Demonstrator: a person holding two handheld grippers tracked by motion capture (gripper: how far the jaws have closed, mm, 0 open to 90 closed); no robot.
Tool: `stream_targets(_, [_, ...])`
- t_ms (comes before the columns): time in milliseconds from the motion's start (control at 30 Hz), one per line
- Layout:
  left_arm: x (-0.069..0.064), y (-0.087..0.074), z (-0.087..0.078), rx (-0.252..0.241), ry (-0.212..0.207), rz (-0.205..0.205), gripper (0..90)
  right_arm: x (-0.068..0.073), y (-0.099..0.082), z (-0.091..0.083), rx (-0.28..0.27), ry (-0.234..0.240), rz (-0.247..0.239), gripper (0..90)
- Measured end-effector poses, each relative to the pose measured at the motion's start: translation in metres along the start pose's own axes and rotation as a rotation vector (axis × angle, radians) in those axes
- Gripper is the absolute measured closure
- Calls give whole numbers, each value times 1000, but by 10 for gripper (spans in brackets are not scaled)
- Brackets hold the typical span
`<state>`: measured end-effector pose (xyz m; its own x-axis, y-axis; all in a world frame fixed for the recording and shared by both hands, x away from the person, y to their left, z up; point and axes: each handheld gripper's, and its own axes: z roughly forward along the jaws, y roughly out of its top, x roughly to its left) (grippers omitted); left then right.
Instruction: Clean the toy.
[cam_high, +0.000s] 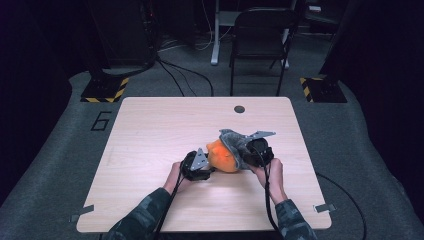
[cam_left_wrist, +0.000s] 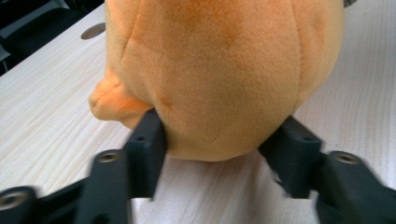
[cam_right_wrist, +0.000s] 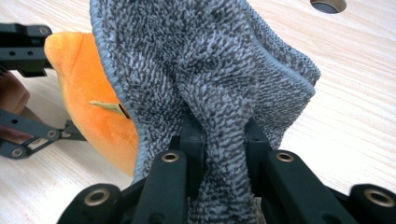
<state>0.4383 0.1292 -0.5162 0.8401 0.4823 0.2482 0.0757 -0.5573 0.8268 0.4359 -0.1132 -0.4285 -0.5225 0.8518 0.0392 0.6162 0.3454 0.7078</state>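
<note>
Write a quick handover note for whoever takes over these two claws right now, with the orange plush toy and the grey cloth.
Left claw: jaws either side of the orange plush toy, pads pressing its lower end.
Right claw: shut on a pinched fold of the grey cloth.
Where things are: the toy lies mid-table; the cloth is draped over the toy's right-hand part, with the orange left side bare in the high view.
Done: both things gripped, cloth partly over the toy.
Left: probably to finish drawing the cloth over or around the toy; keep the left grip steady meanwhile.
</note>
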Motion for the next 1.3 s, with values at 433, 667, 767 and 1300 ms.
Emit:
stream_targets(433, [1,-2,2,1,1,-21,689,-7,-5,-14,-52,-10,-12,754])
stream_targets(667, [2,-3,1,2,-1,-26,688,-40,-33,-36,-17,-118,62,755])
stream_targets(767, [2,-3,1,-1,-5,-26,685,-57,-50,-35,22,-152,97,754])
stream_targets(1300, [-2,-4,-1,-45,-3,-11,784,-72,-60,-32,46,-169,142,743])
